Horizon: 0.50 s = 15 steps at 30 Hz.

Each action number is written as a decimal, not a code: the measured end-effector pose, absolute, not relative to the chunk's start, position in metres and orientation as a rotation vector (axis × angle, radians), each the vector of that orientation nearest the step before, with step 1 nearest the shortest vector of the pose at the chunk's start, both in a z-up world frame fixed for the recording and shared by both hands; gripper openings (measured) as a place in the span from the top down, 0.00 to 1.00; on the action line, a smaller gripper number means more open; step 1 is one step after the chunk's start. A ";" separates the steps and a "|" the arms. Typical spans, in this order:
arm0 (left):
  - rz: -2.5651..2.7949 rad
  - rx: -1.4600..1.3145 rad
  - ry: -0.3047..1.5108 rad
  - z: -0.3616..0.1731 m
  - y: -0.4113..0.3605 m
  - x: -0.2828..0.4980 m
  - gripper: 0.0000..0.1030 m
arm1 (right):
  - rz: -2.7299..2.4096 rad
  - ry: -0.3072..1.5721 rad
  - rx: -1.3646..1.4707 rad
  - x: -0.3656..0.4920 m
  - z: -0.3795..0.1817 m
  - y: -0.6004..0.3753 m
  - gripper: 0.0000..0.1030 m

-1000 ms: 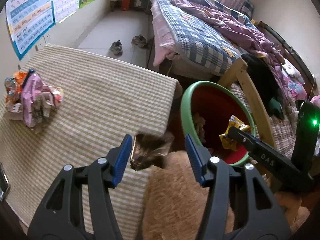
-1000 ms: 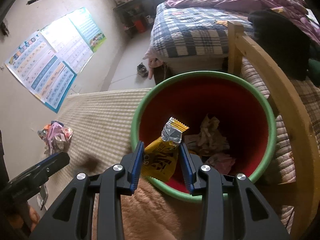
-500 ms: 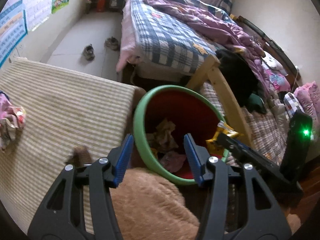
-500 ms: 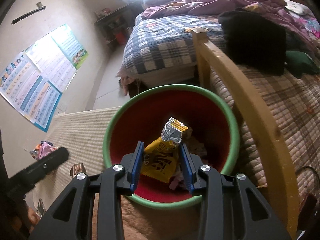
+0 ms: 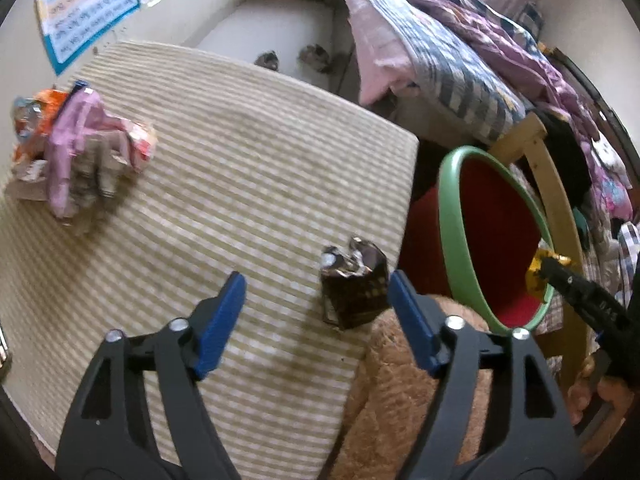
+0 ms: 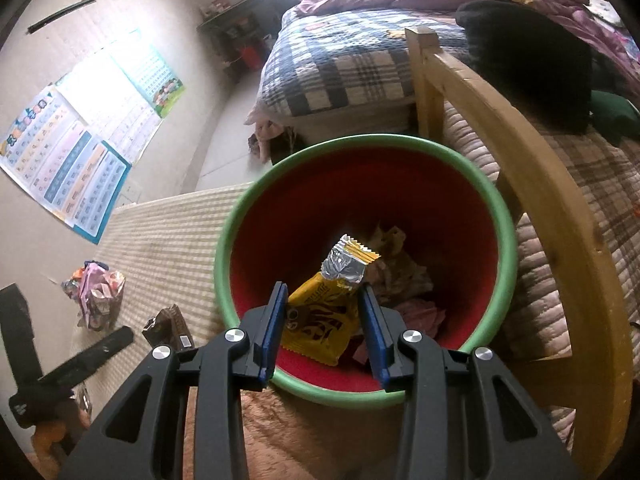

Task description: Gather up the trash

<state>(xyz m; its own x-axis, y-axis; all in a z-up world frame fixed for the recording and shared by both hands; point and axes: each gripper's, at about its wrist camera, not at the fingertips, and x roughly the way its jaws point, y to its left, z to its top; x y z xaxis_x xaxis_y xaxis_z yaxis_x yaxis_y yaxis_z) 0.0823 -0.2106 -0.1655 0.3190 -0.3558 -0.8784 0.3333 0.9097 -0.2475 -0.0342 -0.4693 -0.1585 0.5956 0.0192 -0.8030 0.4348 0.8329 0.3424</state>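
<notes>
A red bin with a green rim (image 6: 224,240) stands beside the striped table (image 5: 248,184); it also shows in the left wrist view (image 5: 448,208). My right gripper (image 6: 324,312) hangs over the bin with a yellow snack wrapper (image 6: 324,320) between its pads; the jaws look slightly parted and the wrapper seems loose. Crumpled trash (image 6: 404,276) lies in the bin. My left gripper (image 5: 316,296) is open above the table, with a dark brown wrapper (image 5: 354,284) just ahead near its right finger. A pile of pink and orange wrappers (image 5: 76,148) lies at the table's far left.
A wooden bed frame (image 6: 532,152) and a plaid bed (image 6: 348,68) stand right behind the bin. A brown fuzzy cloth (image 5: 404,400) lies under both grippers. Posters (image 6: 76,160) hang on the wall. Shoes (image 5: 316,54) lie on the floor.
My left gripper swung from the bin back over the table and opened wider. The brown wrapper is on the table. My right gripper's jaws widened around the yellow wrapper over the bin.
</notes>
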 end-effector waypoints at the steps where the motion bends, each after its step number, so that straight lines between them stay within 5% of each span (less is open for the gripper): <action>1: -0.467 -0.025 1.171 -0.168 -0.214 0.082 0.28 | -0.255 0.911 0.550 -0.034 -0.159 -0.469 0.64; 7: -0.483 0.053 1.223 -0.190 -0.245 0.089 0.29 | -0.256 0.912 0.549 -0.034 -0.159 -0.469 0.64; 10: -0.487 0.076 1.243 -0.197 -0.251 0.091 0.53 | -0.253 0.910 0.546 -0.035 -0.160 -0.469 0.64; 15: -0.481 0.080 1.197 -0.190 -0.248 0.086 0.54 | -0.254 0.905 0.551 -0.036 -0.160 -0.469 0.64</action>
